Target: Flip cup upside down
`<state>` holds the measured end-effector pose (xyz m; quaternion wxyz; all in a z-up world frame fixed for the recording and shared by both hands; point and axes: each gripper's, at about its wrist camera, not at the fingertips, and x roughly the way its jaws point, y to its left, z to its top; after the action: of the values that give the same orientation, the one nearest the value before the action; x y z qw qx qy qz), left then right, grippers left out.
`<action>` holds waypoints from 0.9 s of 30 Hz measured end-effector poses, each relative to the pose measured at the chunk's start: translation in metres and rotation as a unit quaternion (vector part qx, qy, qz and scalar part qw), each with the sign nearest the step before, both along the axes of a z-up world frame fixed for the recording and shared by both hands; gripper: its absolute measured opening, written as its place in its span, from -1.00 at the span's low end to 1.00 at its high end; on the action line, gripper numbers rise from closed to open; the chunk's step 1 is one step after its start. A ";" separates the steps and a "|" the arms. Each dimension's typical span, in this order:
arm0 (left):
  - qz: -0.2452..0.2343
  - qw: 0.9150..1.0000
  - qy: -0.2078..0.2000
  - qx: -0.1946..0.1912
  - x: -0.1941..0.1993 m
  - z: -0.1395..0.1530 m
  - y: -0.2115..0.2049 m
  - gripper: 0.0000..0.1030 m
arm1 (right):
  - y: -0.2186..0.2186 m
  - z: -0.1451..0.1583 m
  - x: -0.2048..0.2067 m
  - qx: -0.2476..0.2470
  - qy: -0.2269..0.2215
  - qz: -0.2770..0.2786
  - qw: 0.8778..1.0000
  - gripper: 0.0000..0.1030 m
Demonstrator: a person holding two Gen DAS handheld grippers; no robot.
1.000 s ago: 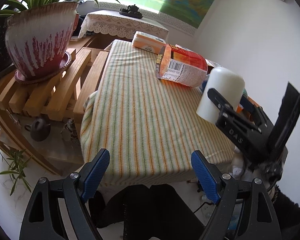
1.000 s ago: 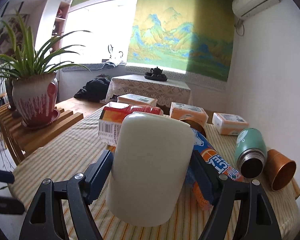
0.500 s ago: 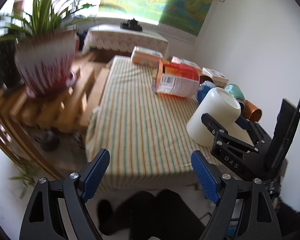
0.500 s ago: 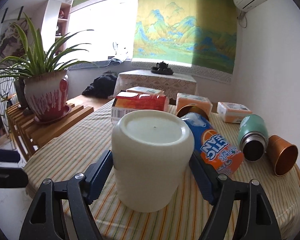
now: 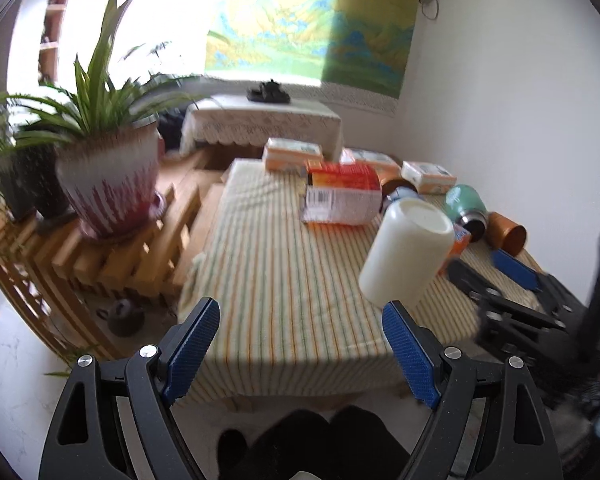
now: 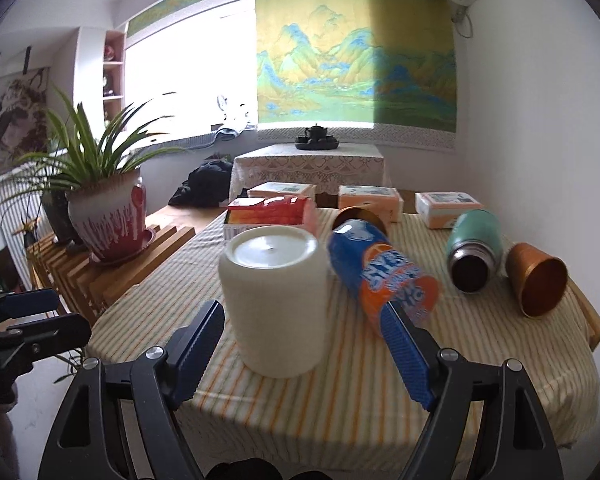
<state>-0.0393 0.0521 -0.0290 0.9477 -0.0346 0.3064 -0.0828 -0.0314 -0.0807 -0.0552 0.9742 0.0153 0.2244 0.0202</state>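
Note:
A white cup point(image 6: 275, 300) stands upside down, base up, on the striped tablecloth point(image 6: 352, 384) near the table's front edge. My right gripper point(image 6: 300, 348) is open, with its blue pads apart from the cup and drawn back toward the table's front edge. In the left wrist view the cup point(image 5: 406, 256) stands at the right, with the right gripper's black body point(image 5: 512, 304) behind it. My left gripper point(image 5: 300, 352) is open and empty, off the table's front edge.
A blue and orange soda can point(image 6: 384, 276) lies just right of the cup. A green flask point(image 6: 474, 252) and a copper cup point(image 6: 538, 284) lie further right. A red carton point(image 6: 270, 216) and tissue packs point(image 6: 370, 202) are behind. A potted plant point(image 6: 108, 216) stands on a wooden rack at left.
The right gripper set the cup down base up, opened and drew back from it. The left gripper view tilted up and drew back from the table.

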 end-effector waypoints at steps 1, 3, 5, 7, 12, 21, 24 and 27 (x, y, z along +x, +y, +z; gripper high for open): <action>0.005 1.000 -0.011 0.007 -0.003 0.002 -0.004 0.67 | -0.007 0.003 -0.006 0.005 -0.003 -0.008 1.000 0.50; 0.009 0.999 -0.030 0.018 -0.006 0.004 -0.014 0.67 | -0.017 0.007 -0.015 0.010 -0.006 -0.023 1.000 0.50; 0.005 0.999 -0.041 0.024 -0.008 0.006 -0.026 0.67 | -0.028 0.012 -0.026 0.012 -0.008 -0.035 0.999 0.50; 0.003 0.998 -0.061 0.031 -0.012 0.008 -0.038 0.67 | -0.037 0.018 -0.037 0.009 -0.019 -0.050 0.999 0.50; 0.002 0.996 -0.088 0.025 -0.020 0.013 -0.057 0.68 | -0.053 0.030 -0.059 0.002 -0.039 -0.073 0.997 0.51; 0.005 0.995 -0.098 0.033 -0.020 0.014 -0.064 0.73 | -0.062 0.036 -0.078 0.002 -0.051 -0.085 0.995 0.52; 0.005 0.994 -0.101 0.039 -0.021 0.015 -0.064 0.74 | -0.065 0.034 -0.079 0.009 -0.049 -0.087 0.995 0.57; 0.005 0.993 -0.110 0.043 -0.025 0.017 -0.064 0.80 | -0.067 0.033 -0.082 0.018 -0.049 -0.095 0.994 0.58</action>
<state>-0.0639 -0.0115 -0.0119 0.9767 0.0138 0.2033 -0.0679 -0.1130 -0.1480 -0.0226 0.9811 0.0533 0.1732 -0.0674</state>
